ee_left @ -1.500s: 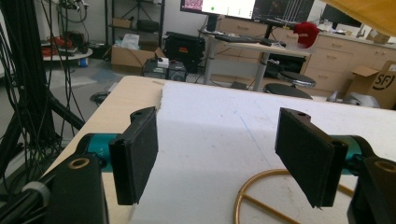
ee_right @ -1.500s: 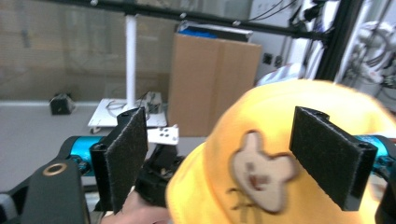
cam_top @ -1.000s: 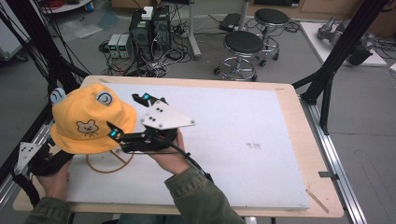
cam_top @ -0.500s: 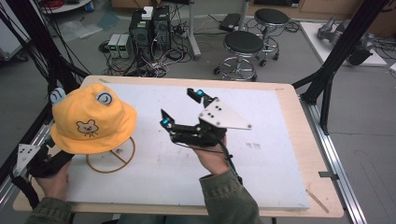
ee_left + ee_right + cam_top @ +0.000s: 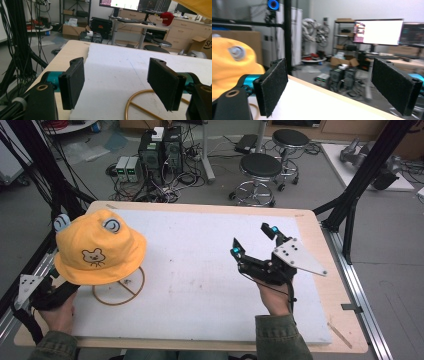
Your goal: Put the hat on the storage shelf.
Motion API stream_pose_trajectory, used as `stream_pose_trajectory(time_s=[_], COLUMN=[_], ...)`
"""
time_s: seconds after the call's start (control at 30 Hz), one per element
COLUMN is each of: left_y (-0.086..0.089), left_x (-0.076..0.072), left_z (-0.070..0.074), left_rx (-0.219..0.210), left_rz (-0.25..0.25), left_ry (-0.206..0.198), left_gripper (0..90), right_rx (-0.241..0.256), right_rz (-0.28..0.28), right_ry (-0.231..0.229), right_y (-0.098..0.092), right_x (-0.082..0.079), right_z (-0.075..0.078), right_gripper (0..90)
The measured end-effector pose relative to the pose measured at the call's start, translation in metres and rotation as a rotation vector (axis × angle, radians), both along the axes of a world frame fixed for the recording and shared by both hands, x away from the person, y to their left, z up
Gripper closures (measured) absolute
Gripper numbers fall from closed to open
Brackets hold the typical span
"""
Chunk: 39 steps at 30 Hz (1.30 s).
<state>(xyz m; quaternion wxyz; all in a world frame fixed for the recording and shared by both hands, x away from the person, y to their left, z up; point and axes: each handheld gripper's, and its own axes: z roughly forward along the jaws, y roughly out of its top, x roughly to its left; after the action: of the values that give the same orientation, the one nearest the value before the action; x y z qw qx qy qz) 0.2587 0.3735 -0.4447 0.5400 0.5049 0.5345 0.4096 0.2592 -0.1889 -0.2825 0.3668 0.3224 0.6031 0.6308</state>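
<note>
On the white-topped desk (image 5: 200, 270), in a workshop with stools and cabling behind, the yellow hat (image 5: 97, 250) is kept raised at the near left on a ring-based stand (image 5: 119, 287), while the left gripper (image 5: 47, 292) beside it and the right gripper (image 5: 254, 240), well apart, are held with jaws released and empty.

The hat (image 5: 97, 247) sits on a stand whose ring base (image 5: 119, 287) lies on the mat (image 5: 200, 280), at the left side of the counter (image 5: 320, 270). The mat covers most of the counter. The left gripper (image 5: 116, 82) rests at the counter's near left corner, just before the ring base and below the hat's brim. The right gripper (image 5: 252, 240) hangs over the right part of the mat, well apart from the hat. Behind the counter, two stools (image 5: 260, 170) and computer boxes (image 5: 160, 150) stand on the floor.
</note>
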Motion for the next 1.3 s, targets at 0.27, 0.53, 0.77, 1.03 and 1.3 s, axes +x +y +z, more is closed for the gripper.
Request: stream_pose_trajectory(time_s=[0.27, 0.53, 0.77, 1.03, 1.3], left_y=[-0.004, 0.000, 0.000, 0.001, 0.001], left_x=[0.003, 0.000, 0.000, -0.001, -0.001], left_z=[-0.001, 0.000, -0.001, -0.001, -0.001], left_rx=[0.000, -0.006, -0.008, -0.015, -0.020], left_rz=[-0.011, 0.004, 0.008, 0.011, 0.012], left_ry=[0.002, 0.001, 0.002, 0.002, 0.006], left_gripper=[30.4, 30.4, 30.4, 30.4, 30.4], right_rx=[-0.014, -0.033, -0.042, 0.029, 0.039], right_rz=[-0.100, -0.200, -0.263, -0.321, -0.398], right_ry=[0.020, 0.058, 0.114, 0.190, 0.182], right_y=[-0.037, -0.073, -0.094, -0.109, -0.113], right_x=[-0.012, -0.018, -0.020, -0.019, -0.018], right_z=[-0.010, -0.027, -0.046, -0.075, -0.103], right_gripper=[12.9, 12.9, 12.8, 12.4, 12.5])
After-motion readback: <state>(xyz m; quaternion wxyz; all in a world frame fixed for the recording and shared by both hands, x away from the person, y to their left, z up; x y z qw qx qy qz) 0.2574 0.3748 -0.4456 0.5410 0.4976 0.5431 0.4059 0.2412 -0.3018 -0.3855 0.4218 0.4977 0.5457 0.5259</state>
